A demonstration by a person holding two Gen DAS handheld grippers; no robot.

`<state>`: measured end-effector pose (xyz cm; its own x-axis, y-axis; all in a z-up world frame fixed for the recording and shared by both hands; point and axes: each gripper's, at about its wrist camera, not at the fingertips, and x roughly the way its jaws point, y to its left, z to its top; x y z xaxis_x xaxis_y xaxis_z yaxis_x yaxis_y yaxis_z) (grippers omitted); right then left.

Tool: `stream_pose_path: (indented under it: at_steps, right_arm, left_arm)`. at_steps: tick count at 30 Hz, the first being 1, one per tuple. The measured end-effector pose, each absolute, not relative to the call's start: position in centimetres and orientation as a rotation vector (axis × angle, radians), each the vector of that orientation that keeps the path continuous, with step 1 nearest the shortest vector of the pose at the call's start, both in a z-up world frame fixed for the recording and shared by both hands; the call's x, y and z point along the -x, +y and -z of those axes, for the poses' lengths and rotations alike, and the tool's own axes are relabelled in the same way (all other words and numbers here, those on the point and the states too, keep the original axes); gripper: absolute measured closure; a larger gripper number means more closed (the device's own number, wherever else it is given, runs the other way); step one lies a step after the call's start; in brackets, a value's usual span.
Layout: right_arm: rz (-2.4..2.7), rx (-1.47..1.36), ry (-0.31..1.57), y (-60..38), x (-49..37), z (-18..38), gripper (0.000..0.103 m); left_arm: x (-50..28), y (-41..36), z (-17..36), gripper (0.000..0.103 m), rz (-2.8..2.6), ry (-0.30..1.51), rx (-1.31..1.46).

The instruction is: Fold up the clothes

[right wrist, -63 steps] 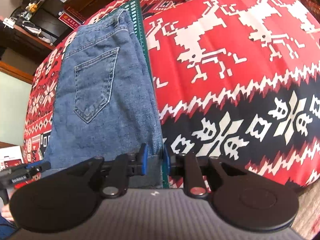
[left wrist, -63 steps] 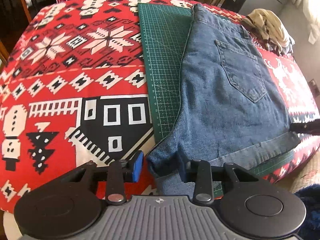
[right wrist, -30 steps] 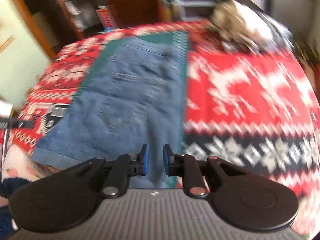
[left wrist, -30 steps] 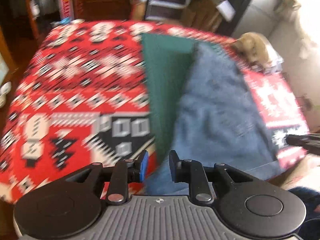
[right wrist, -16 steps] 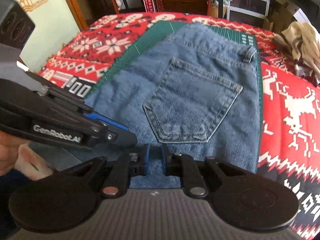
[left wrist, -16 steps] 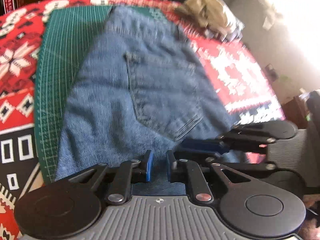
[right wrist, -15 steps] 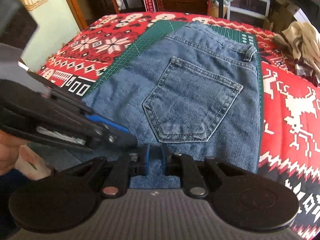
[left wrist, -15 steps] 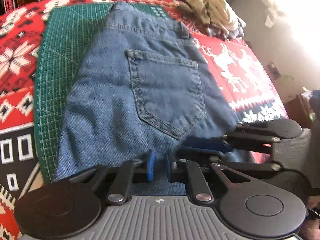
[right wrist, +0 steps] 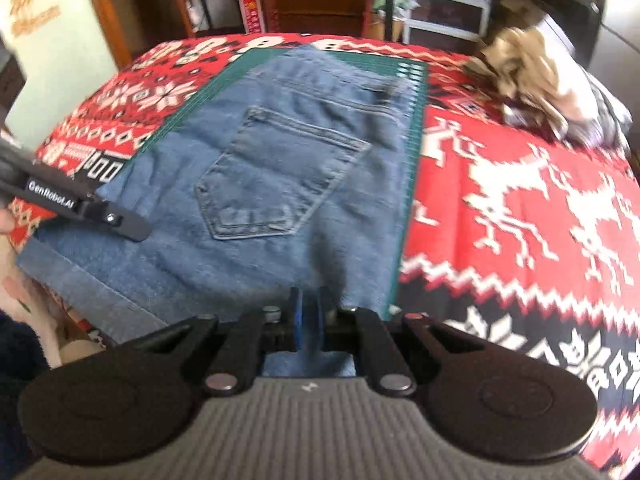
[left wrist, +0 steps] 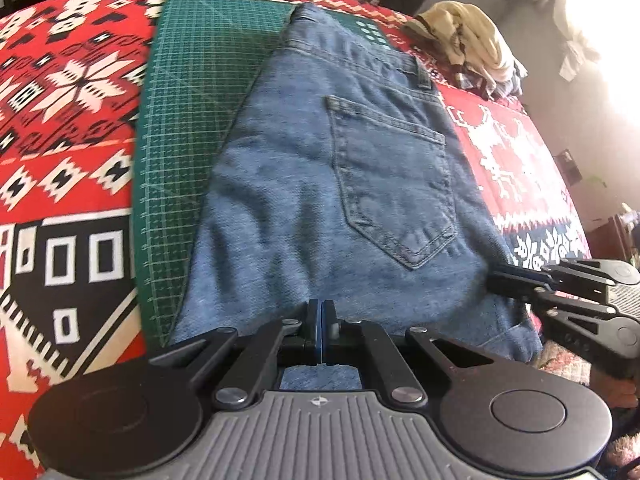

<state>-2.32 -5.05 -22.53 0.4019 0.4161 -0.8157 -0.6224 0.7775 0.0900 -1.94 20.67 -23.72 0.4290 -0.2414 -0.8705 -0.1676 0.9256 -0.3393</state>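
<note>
The folded jeans (left wrist: 340, 184) lie flat on a green cutting mat (left wrist: 192, 120), back pocket up, waistband at the far end. The mat sits on a bench covered in a loud red cloth (left wrist: 68, 92) with white snowflakes, reindeer and black bands. The left hand-held gripper (left wrist: 320, 330) is pinched tight with its blue pads together at the near hem of the jeans, though I can't tell if any denim is actually caught. The right hand-held gripper (right wrist: 308, 322) is nearly clenched at the same hem further right, a sliver of denim showing between its pads. A crumpled heap of beige clothes (right wrist: 532, 76) sits on the far right corner. Behind it all there's dark wooden furniture (right wrist: 316, 4) and cluttered shelving (right wrist: 444, 0).
</note>
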Motion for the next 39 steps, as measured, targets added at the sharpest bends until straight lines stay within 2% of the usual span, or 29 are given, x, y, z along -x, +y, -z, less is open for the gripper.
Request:
stream_pose_path:
  at_steps: [12, 17, 18, 24, 30, 35, 39]
  right_arm:
    - [-0.64, 0.181, 0.944, -5.7, 0.5, 21.3, 0.095]
    - [-0.624, 0.188, 0.955, -3.6, -1.1, 22.4, 0.096]
    - [-0.612, 0.196, 0.963, -3.6, -1.2, 22.8, 0.096]
    - [-0.618, 0.198, 0.928, -6.0, 0.6, 23.1, 0.097]
    - [-0.572, 0.111, 0.986, -8.0, 0.0, 22.5, 0.095]
    - [-0.61, 0.12, 0.926, -6.3, -1.0, 21.3, 0.095]
    - [-0.631, 0.155, 0.901, -3.4, -2.1, 21.6, 0.095]
  left_arm:
    - [0.3, 22.1, 20.7, 0.098, -0.028, 1.066, 0.376]
    - [-2.3, 23.0, 22.6, 0.098, -0.087, 1.1, 0.344]
    - [-2.3, 23.1, 23.0, 0.1, -0.094, 1.107, 0.338]
    - [-0.1, 24.4, 23.1, 0.1, -0.092, 1.089, 0.359]
    - [0.8, 24.6, 22.2, 0.1, -0.101, 1.093, 0.37]
    - [-1.4, 23.6, 20.8, 0.098, -0.058, 1.038, 0.367]
    - [-3.9, 22.3, 21.6, 0.098, -0.014, 1.061, 0.379]
